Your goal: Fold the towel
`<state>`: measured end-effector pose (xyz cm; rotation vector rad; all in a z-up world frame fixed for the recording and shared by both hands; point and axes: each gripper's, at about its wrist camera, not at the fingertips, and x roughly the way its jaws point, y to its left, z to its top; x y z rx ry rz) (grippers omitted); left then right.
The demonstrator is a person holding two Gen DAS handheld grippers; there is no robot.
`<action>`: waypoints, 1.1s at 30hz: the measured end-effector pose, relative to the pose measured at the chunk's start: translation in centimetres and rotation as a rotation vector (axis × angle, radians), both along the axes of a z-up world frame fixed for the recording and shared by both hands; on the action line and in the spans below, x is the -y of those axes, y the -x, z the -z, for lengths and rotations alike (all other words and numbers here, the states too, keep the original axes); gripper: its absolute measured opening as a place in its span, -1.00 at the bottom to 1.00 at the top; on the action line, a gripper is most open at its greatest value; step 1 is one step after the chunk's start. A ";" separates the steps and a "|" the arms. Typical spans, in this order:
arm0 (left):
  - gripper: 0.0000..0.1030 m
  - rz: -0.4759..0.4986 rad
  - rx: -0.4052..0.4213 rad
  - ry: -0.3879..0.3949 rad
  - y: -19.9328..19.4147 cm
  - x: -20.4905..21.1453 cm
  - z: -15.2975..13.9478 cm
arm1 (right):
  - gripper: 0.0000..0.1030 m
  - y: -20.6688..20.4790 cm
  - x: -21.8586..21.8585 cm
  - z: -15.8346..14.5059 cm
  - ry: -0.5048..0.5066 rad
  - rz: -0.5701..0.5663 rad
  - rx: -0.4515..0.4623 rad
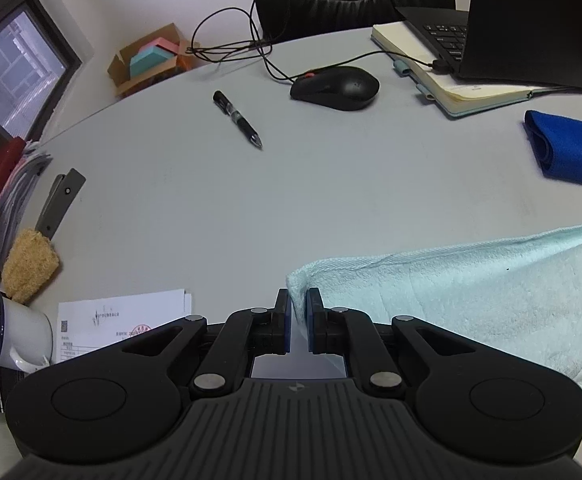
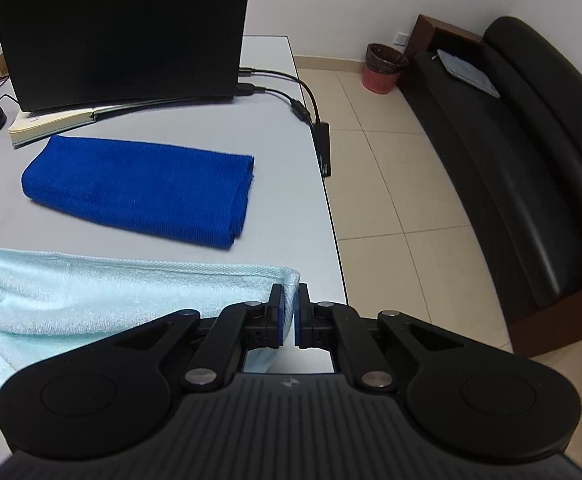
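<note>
On the grey table (image 1: 251,208), each gripper (image 1: 299,304) (image 2: 289,300) pinches apparently (hem-side) corners of the pale towel (image 1: 471,292).

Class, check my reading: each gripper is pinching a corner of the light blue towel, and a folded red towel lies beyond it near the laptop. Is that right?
Not quite: the folded towel is dark blue, not red, as the right wrist view shows. The rest holds: left gripper and right gripper each pinch a corner of the light blue towel.

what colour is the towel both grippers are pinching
Pale aqua, a light mint-blue terry towel. It shows best in the right wrist view, beside the darker blue folded one.
</note>
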<state>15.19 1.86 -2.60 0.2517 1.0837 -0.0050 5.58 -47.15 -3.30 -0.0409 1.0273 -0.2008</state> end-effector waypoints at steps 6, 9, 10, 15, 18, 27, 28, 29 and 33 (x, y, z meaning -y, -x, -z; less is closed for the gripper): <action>-0.80 -0.014 0.005 0.003 -2.6 0.2 0.2 | -0.91 -3.0 -0.4 0.0 0.035 -0.025 0.012; -0.80 -0.015 -0.003 0.000 -3.5 0.4 0.6 | -0.91 -4.4 -0.5 0.3 0.046 -0.036 0.009; -0.80 -0.013 -0.007 -0.003 -3.9 0.5 0.8 | -0.91 -4.8 -0.5 0.4 0.048 -0.039 0.006; -0.80 -0.014 -0.030 -0.010 -5.3 0.8 1.8 | -0.91 -6.5 -0.6 1.1 0.057 -0.047 -0.009; -0.78 -0.028 -0.048 -0.001 -5.9 0.8 2.2 | -0.90 -7.3 -0.7 1.4 0.064 -0.051 -0.018; -0.13 -0.068 -0.057 -0.012 -6.4 0.4 2.4 | -0.36 -8.1 -0.8 1.6 0.095 -0.042 -0.017; -0.12 -0.071 -0.058 -0.011 -6.4 0.4 2.4 | -0.23 -8.1 -0.8 1.6 0.106 -0.042 -0.014; -0.07 -0.076 -0.060 -0.009 -6.4 0.3 2.4 | -0.10 -8.2 -0.9 1.5 0.118 -0.043 -0.011; 0.04 -0.098 -0.061 0.004 -6.5 -0.1 2.3 | -0.05 -8.2 -1.0 1.1 0.135 -0.052 -0.003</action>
